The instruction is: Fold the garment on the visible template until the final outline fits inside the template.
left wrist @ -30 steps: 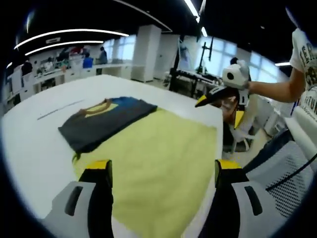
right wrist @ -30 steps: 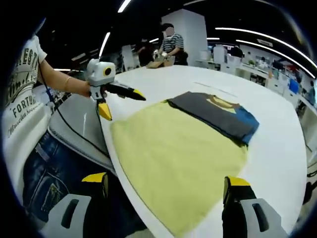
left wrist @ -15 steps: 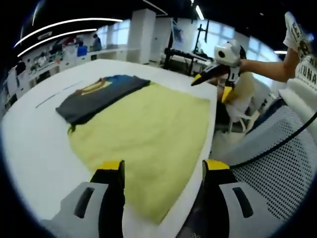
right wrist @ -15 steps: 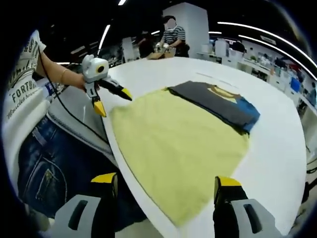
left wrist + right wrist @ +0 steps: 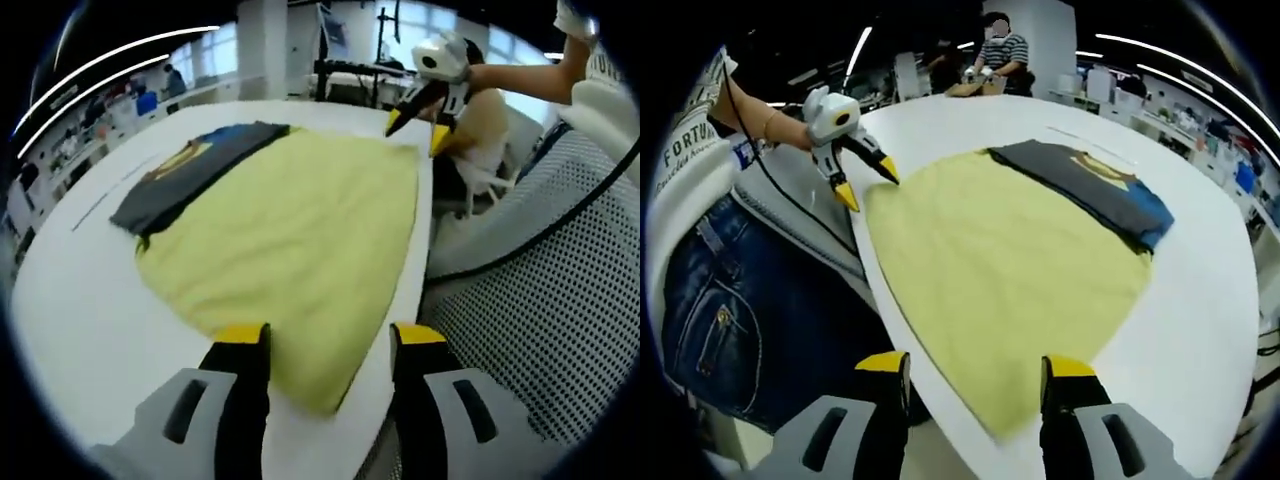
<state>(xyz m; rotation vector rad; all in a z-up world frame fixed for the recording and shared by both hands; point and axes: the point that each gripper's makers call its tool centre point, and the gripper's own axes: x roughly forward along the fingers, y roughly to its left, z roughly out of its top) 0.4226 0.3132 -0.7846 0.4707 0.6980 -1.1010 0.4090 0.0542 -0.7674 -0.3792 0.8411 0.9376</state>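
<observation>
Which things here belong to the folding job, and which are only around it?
For the job:
- yellow cloth spread on the white table
- dark folded garment at its far edge
- left gripper, open at the near corner
- right gripper, open at the other near corner

Only around:
- mesh chair
- person standing at the table's far side
</observation>
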